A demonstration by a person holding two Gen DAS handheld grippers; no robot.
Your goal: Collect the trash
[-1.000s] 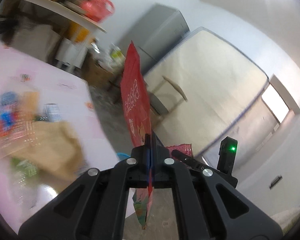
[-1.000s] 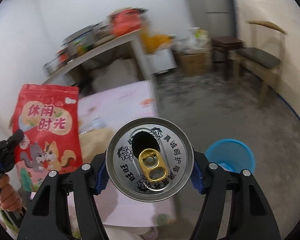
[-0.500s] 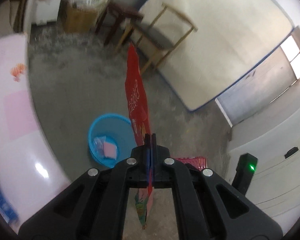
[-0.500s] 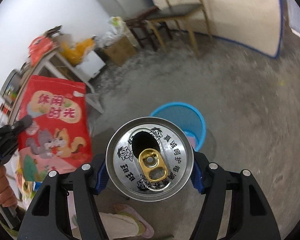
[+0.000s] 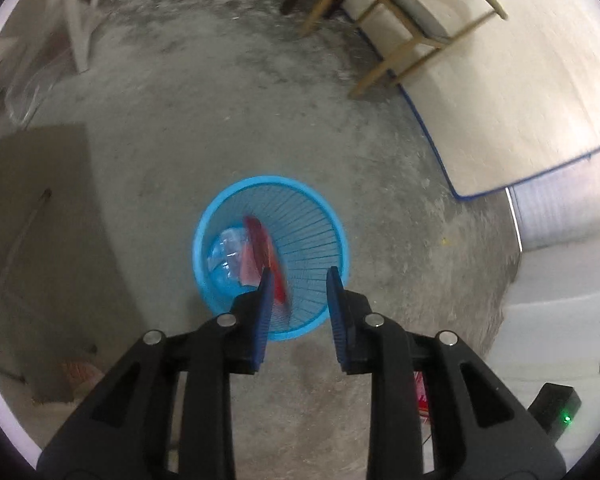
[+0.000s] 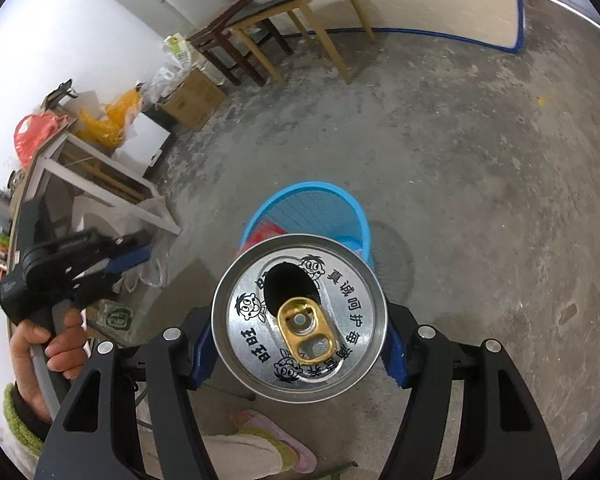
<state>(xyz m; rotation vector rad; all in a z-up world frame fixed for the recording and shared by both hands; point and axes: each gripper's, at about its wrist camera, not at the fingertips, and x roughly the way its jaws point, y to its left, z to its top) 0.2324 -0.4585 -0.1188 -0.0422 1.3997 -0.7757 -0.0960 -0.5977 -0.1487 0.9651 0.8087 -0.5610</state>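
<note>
A blue mesh waste basket (image 5: 320, 216) stands on the concrete floor right below my left gripper (image 5: 299, 280). Its jaws are opening, and no pad presses on anything. The red snack bag (image 5: 262, 248) is blurred and drops edge-on into the basket, just past the left finger, beside clear plastic and a pink scrap. My right gripper (image 6: 300, 356) is shut on an opened silver drink can (image 6: 252, 312) with a gold pull tab, held over the basket (image 6: 316, 204). In the right wrist view a hand (image 6: 52, 344) holds the left gripper (image 6: 128, 258) at far left.
A wooden chair (image 5: 412, 16) and a mattress (image 5: 520, 100) against the wall stand beyond the basket. White table legs (image 5: 76, 20) are at upper left. A cardboard box (image 6: 192, 100) and bags lie by the wall. A slippered foot (image 6: 260, 440) is below the can.
Both grippers swung from the table down over the blue basket. The left jaws parted and the red snack bag slipped out into the basket. The can stays gripped.
</note>
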